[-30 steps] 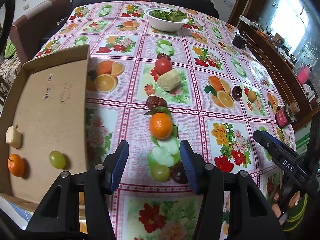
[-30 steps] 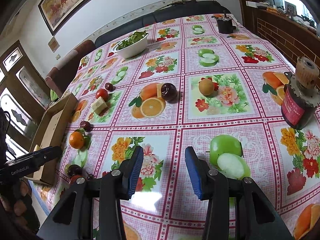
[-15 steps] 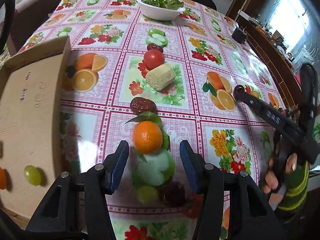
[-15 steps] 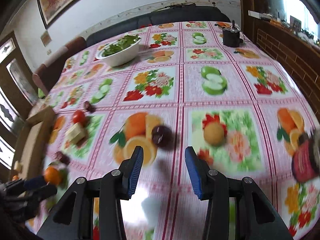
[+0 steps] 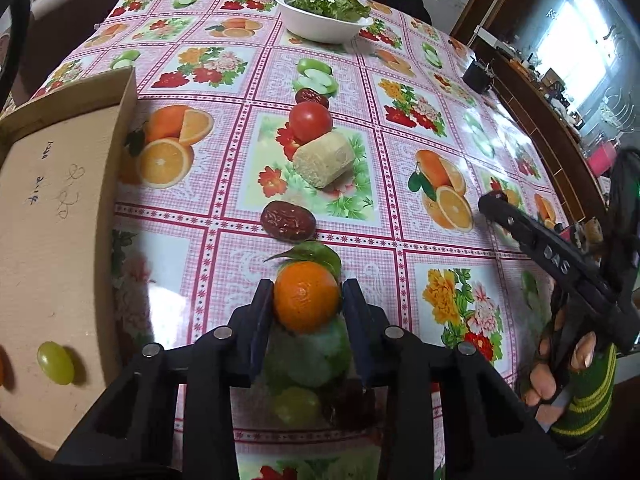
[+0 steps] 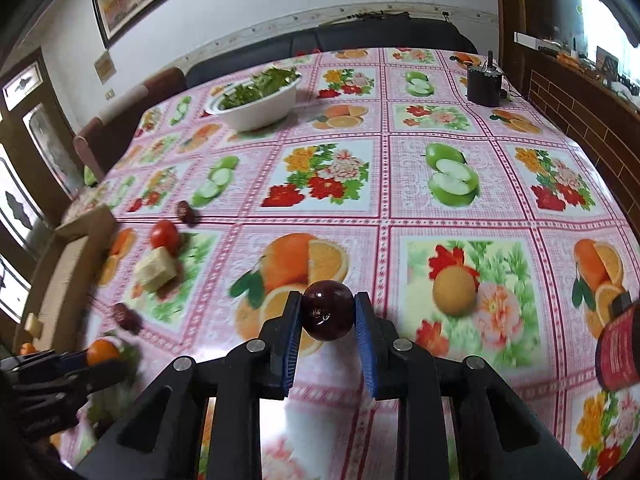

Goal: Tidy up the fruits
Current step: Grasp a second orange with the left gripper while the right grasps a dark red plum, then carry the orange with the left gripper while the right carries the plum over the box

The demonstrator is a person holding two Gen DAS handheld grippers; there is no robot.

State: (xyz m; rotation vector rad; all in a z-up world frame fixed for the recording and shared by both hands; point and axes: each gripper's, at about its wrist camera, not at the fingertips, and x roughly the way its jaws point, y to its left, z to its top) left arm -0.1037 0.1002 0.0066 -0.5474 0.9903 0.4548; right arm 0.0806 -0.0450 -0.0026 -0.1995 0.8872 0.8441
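Left wrist view: the left tool point(image 5: 307, 307) has its jaws closing on a tangerine point(image 5: 306, 295) that sits on the patterned surface point(image 5: 224, 216), both pads against its sides, with a cardboard tray point(image 5: 52, 216) just beside it already holding a green grape point(image 5: 55, 362). Behind the tangerine lie a date point(image 5: 287, 220), a pale cut chunk point(image 5: 325, 157) and a tomato point(image 5: 310, 118) in a loose row; a grape and a dark fruit show dimly beneath the tool. In the right wrist view, the right tool point(image 6: 328, 316) is likewise closing on a dark plum point(image 6: 327, 313), which is caught between the blue pads near their tips. Both fruits are round and smooth, and each is gripped close to the ends of the pads, so either could squirt forward and roll off if squeezed harder or lifted sharply. The tangerine's leaf point(image 5: 316, 254) may snag, and the soft fruit under the left tool could be bruised if that hand dips. A white bowl point(image 6: 256, 109) of greens stands well apart.
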